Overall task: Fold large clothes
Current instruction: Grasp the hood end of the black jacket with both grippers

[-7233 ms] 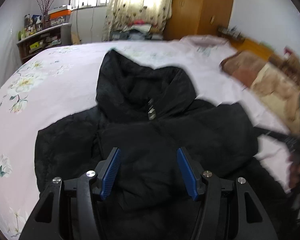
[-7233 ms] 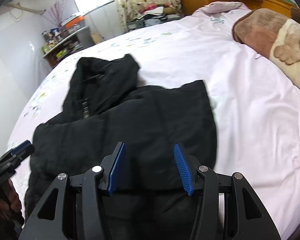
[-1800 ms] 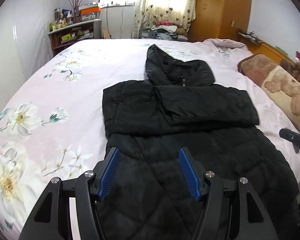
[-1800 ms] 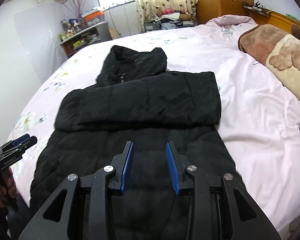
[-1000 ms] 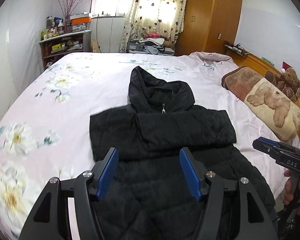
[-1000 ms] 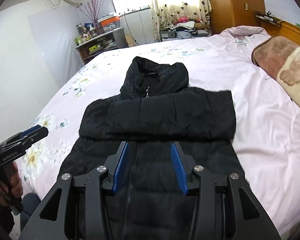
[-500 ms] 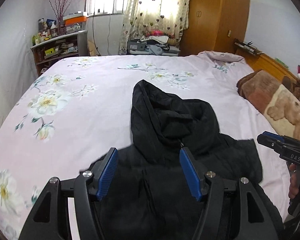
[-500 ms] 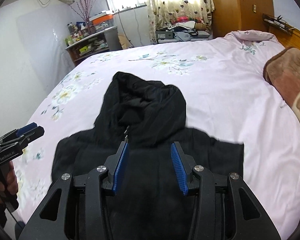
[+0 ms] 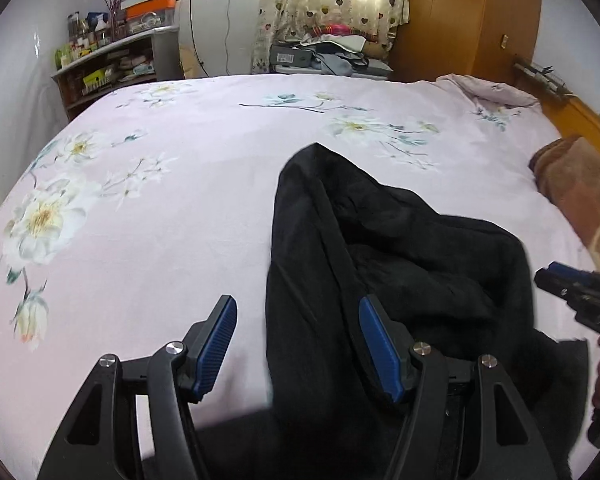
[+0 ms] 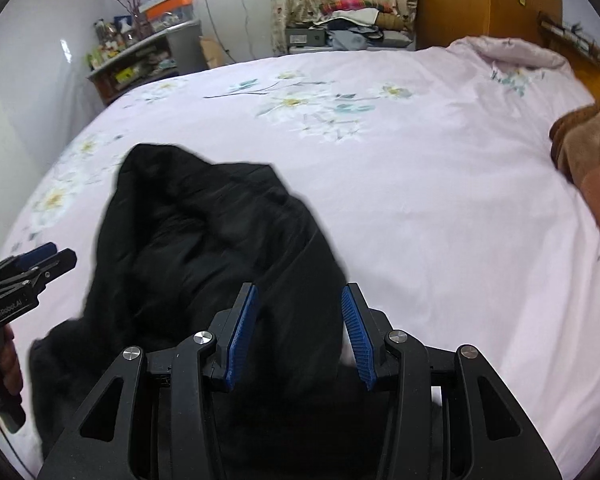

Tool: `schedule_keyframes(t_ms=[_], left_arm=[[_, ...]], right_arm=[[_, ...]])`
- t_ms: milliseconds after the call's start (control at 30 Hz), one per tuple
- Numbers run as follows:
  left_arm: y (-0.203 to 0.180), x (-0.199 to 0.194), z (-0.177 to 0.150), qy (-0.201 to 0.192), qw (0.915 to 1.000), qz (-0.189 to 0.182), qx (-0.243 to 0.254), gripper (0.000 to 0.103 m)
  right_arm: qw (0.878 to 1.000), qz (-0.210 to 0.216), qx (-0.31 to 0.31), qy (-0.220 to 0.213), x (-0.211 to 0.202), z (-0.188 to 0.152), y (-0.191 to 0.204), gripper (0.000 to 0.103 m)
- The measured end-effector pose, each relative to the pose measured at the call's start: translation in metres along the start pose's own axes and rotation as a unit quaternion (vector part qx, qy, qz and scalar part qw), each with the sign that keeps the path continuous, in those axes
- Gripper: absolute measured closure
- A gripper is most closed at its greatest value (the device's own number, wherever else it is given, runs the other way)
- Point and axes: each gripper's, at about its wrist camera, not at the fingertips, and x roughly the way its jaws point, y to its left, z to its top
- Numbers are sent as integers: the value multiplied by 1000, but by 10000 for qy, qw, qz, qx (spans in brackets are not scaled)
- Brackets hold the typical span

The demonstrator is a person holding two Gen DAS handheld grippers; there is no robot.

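A black hooded puffer jacket (image 9: 400, 248) lies on the pink flowered bed, its hood pointing to the far side; it also shows in the right wrist view (image 10: 204, 240). My left gripper (image 9: 298, 346) is open and empty, low over the hood's left edge. My right gripper (image 10: 298, 334) is open and empty over the hood's right edge. Each gripper shows in the other's view: the right one at the right edge (image 9: 572, 292), the left one at the left edge (image 10: 24, 276). The jacket's lower body is hidden below the grippers.
The bed sheet (image 9: 160, 208) spreads wide to the left and beyond the hood. A brown plush pillow (image 9: 576, 184) lies at the right edge (image 10: 588, 148). Shelves (image 9: 112, 64), a curtained window and a wooden wardrobe (image 9: 472, 16) stand beyond the bed.
Both grippers have moved forward from the jacket's lower body to the hood, which now fills the near view. Both have stayed open and empty.
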Motion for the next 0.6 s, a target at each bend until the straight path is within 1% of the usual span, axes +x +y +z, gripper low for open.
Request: schedule_keyframes(t_ms=[67,167,200,233,267,300,333,400,433,500,600], left_arm=[[-3,13,6,-33,10000,-12,34,37],[-5,32,17,-21,10000,-23,1,38],[-5,37,18,41,10000,-8,12,61],[-7,46,21,182,9998,-36,63,100],[-7,49,20,304,9995,-82,60,100],[-6,45,18,220,9997,-117,25,100],[-5,37,15,78,9999,-145,42,101],[-1,19,10,-80,9998,-197,3,101],[3,7,7,-170,9995,-272,-82,101],[12,-19,0,-306,9985,-396,-202,101],[20,-60,-11,-501,9973,-483,-216,101]], right_arm=[[10000,55,35,36,14,8,-1,58],[9997,79,66,242,38,16,0,58],[9993,16,36,373,46,17,2,58],[9990,-104,-26,443,50,18,4,75],[9990,-210,-120,369,49,16,7,94],[9995,-197,-169,199,41,13,10,97],[9997,-145,-164,103,35,11,10,97],[9998,-41,-137,-137,12,6,9,97],[9998,-7,-118,-189,6,4,8,97],[9993,86,-11,-359,-21,-3,4,97],[9984,174,68,-541,-53,-13,3,97]])
